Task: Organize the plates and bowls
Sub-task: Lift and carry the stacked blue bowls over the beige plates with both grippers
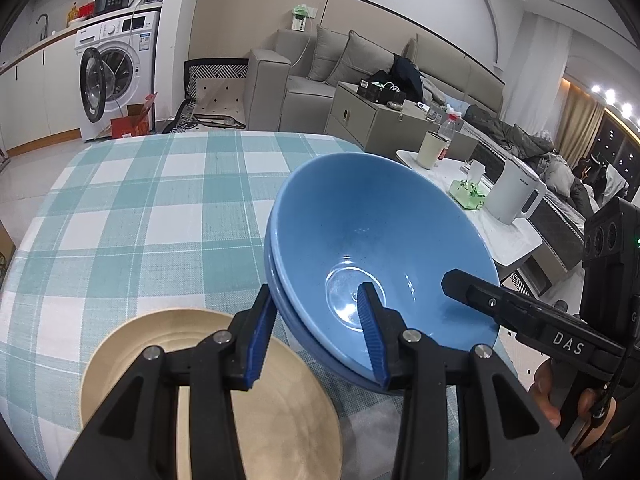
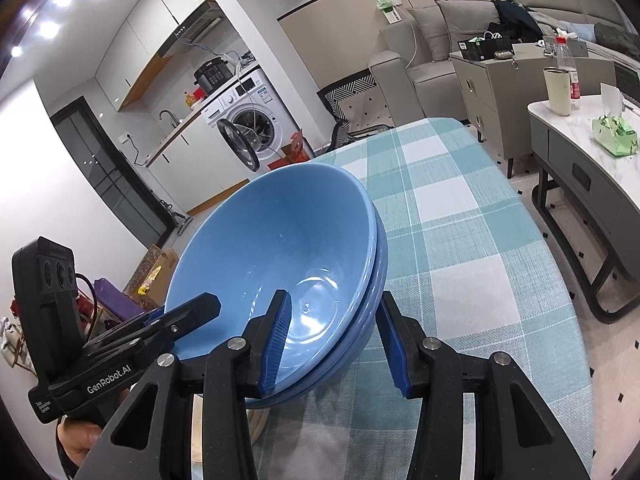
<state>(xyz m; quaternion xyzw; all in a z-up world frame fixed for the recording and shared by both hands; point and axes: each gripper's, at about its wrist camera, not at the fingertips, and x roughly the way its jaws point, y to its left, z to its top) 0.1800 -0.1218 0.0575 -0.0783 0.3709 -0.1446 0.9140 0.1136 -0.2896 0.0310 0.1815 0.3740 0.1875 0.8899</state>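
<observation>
A stack of nested blue bowls [image 1: 372, 240] is held above the checked tablecloth [image 1: 140, 220]. My left gripper [image 1: 316, 336] is shut on the stack's left rim, one finger inside the top bowl and one outside. My right gripper [image 2: 340, 344] is shut on the opposite rim in the same way; it also shows in the left wrist view [image 1: 472, 292]. The stack [image 2: 280, 248] tilts in both views. A beige plate [image 1: 288, 420] lies on the table under my left gripper, partly below the bowls. The left gripper shows in the right wrist view [image 2: 188, 316].
The table with the teal and white cloth [image 2: 460, 260] stretches ahead. A white side table [image 2: 580, 136] to the right holds a cup [image 2: 557, 90], a bottle, a tissue pack and a white kettle [image 1: 516, 194]. A sofa and a washing machine [image 1: 116, 76] stand beyond.
</observation>
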